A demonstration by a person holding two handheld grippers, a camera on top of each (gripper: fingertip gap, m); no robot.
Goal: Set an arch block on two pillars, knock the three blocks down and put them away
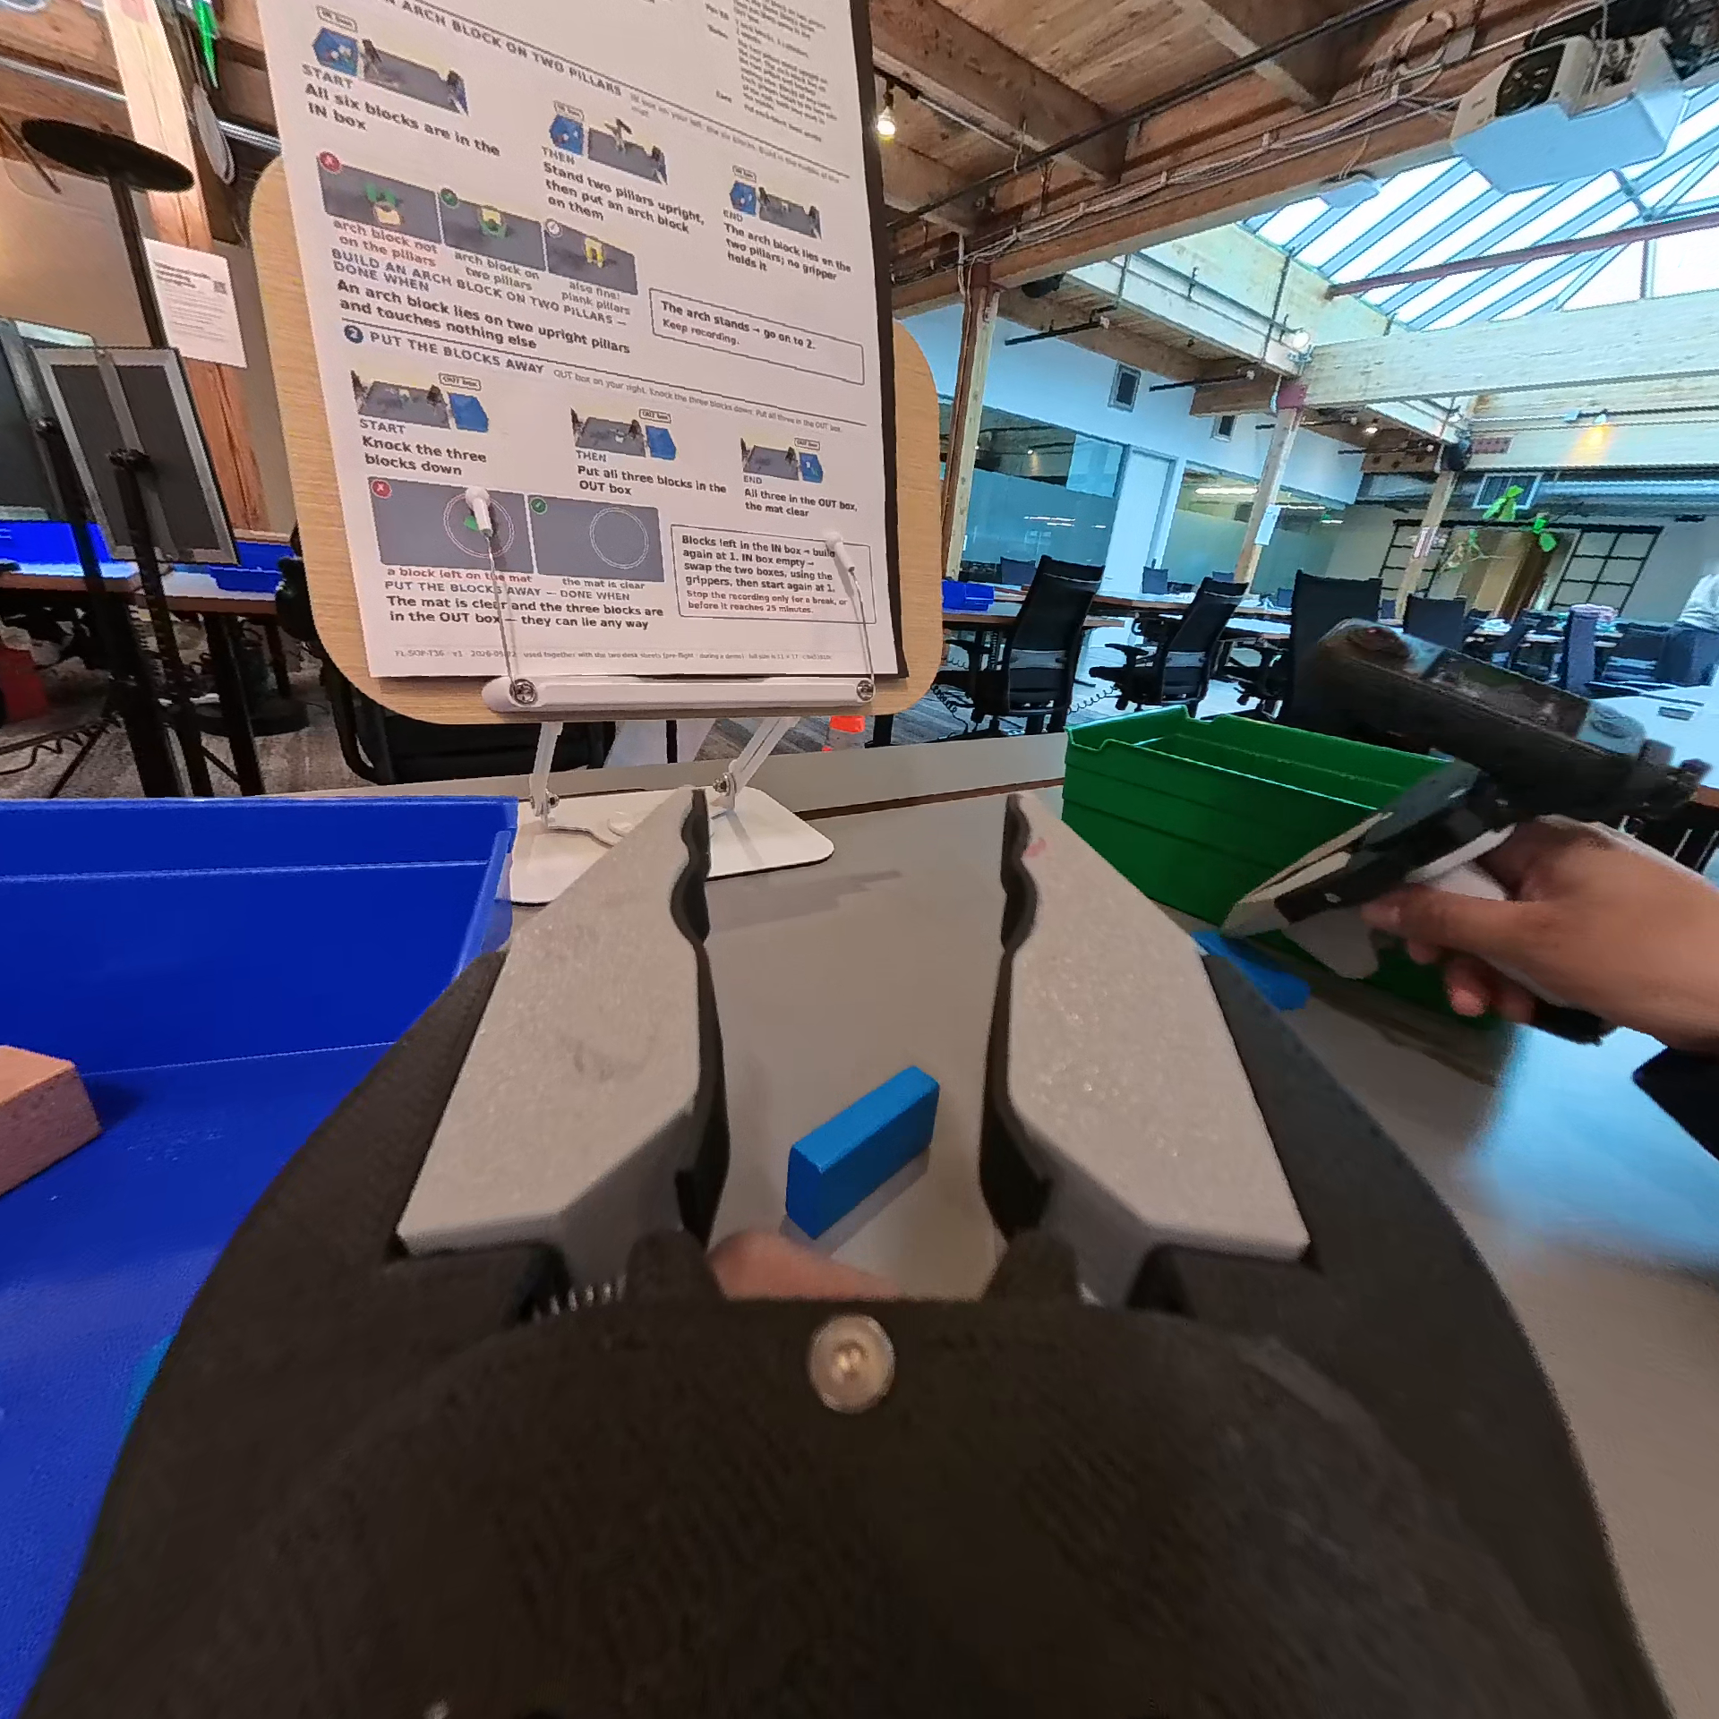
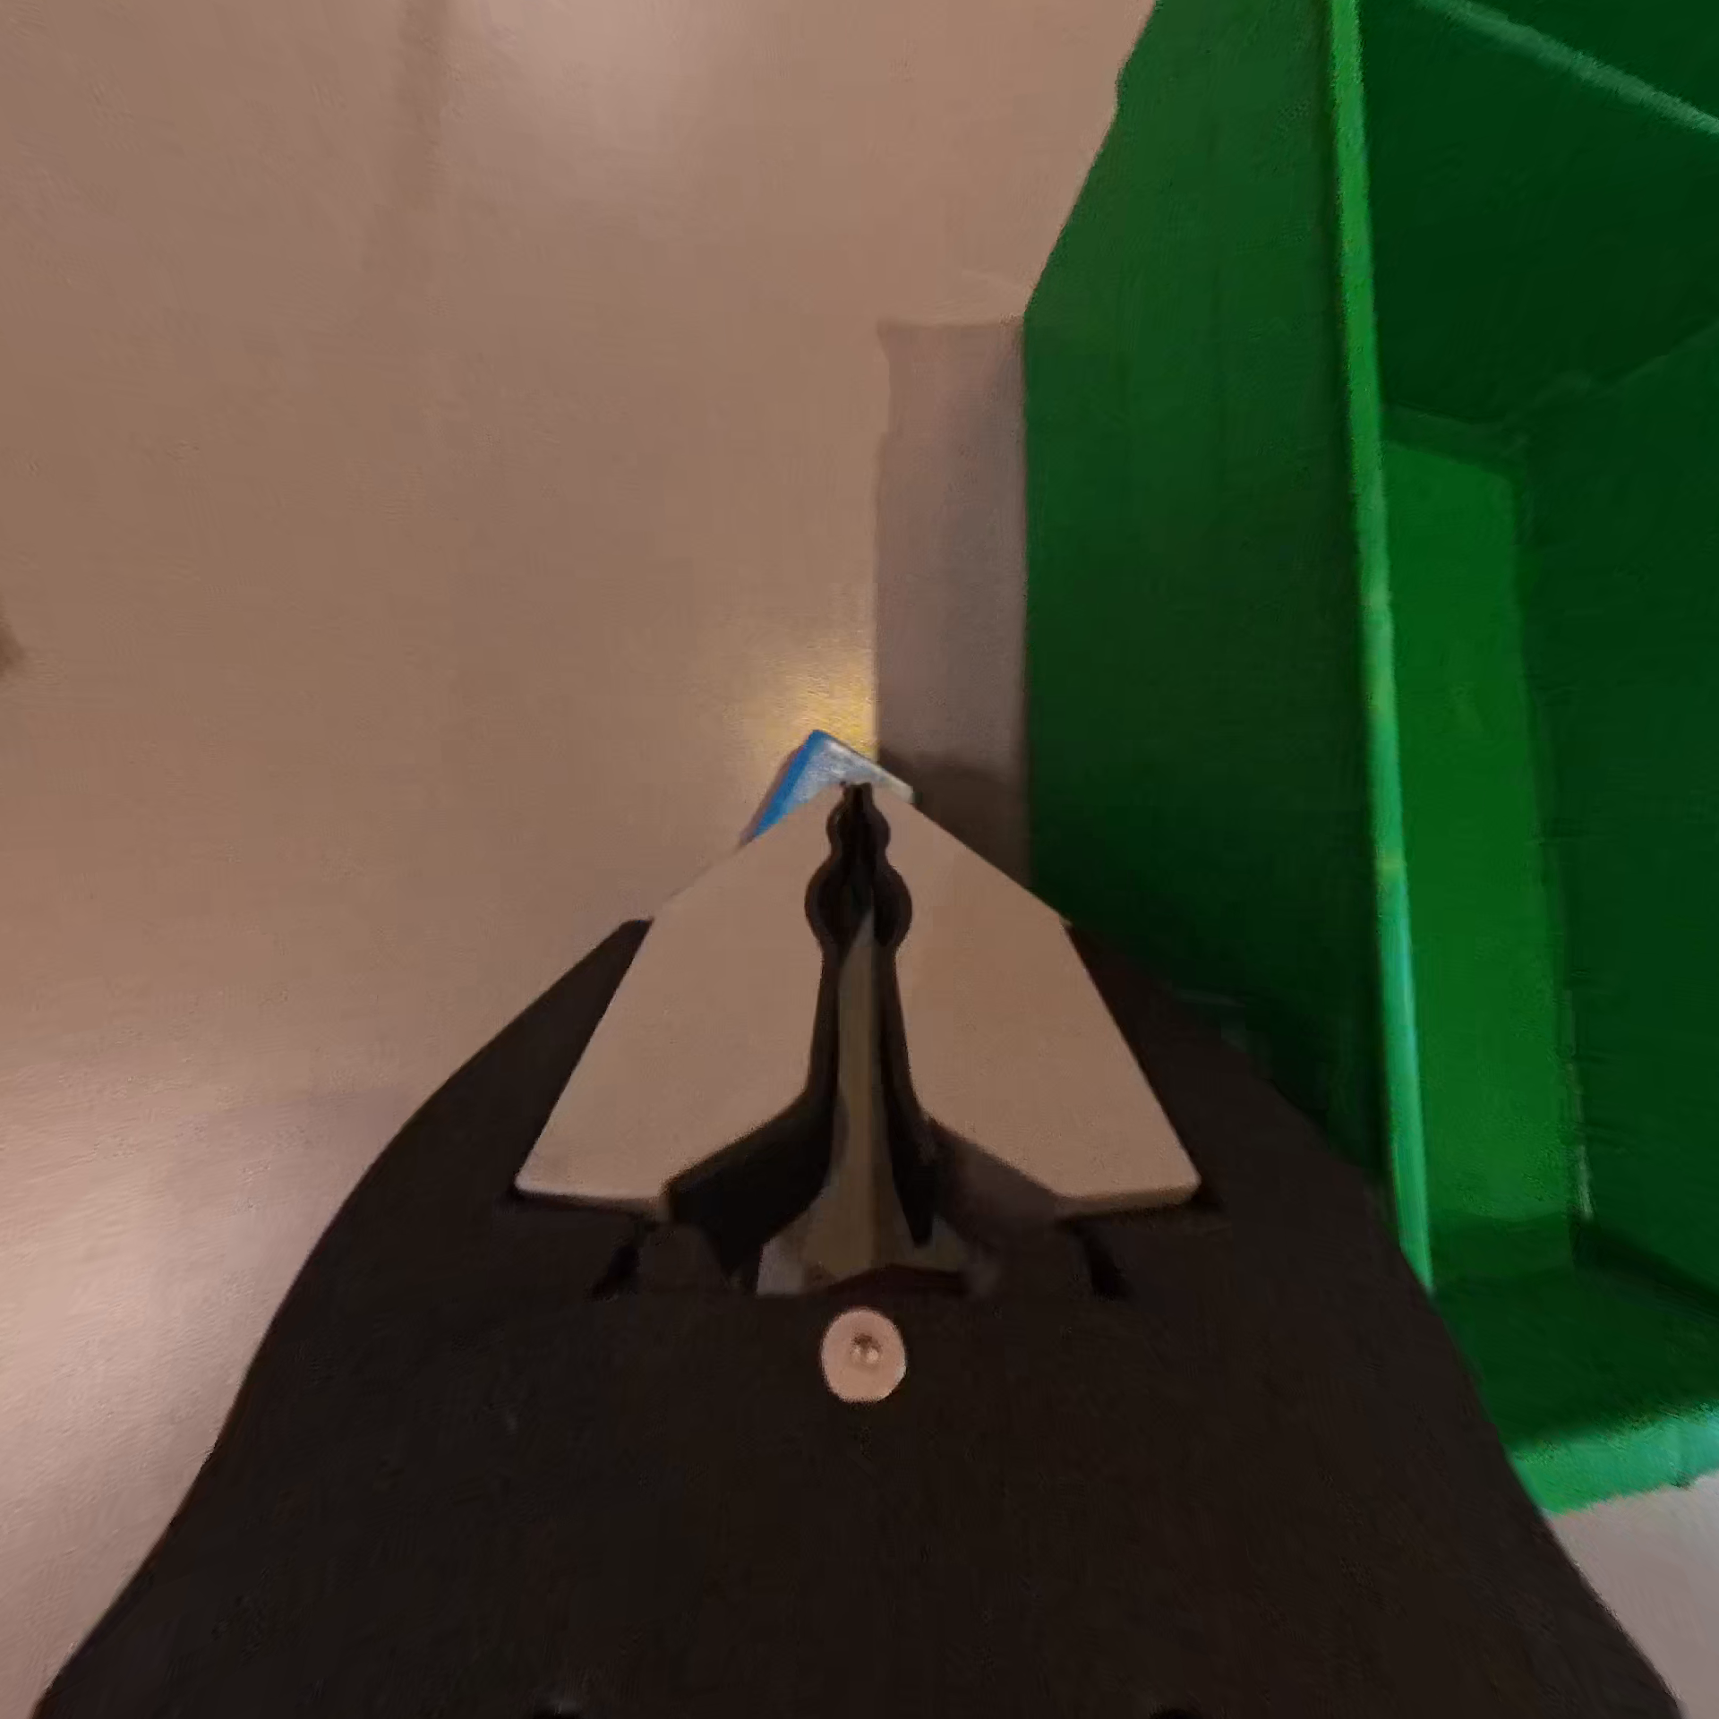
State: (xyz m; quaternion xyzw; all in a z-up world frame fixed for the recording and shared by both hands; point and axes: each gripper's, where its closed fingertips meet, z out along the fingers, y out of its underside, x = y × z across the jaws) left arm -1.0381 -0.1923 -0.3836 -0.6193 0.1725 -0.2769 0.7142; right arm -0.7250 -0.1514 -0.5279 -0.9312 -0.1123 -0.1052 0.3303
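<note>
Between open fingers (image 1: 614, 1023), blue block (image 1: 860, 1149) lies flat, angled up-right.

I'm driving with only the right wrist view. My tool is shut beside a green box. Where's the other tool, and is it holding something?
Observer: The left tool is open and holds nothing. A blue block lies on the grey mat, seen between its fingers with neither pad touching it.
Operator: Is there another box besides my green one?
Observer: Yes, a blue box stands at the left side of the table.
Operator: Is anything inside it?
Observer: A brownish wooden block lies on its floor, half cut off by the edge of the left wrist view.
</note>
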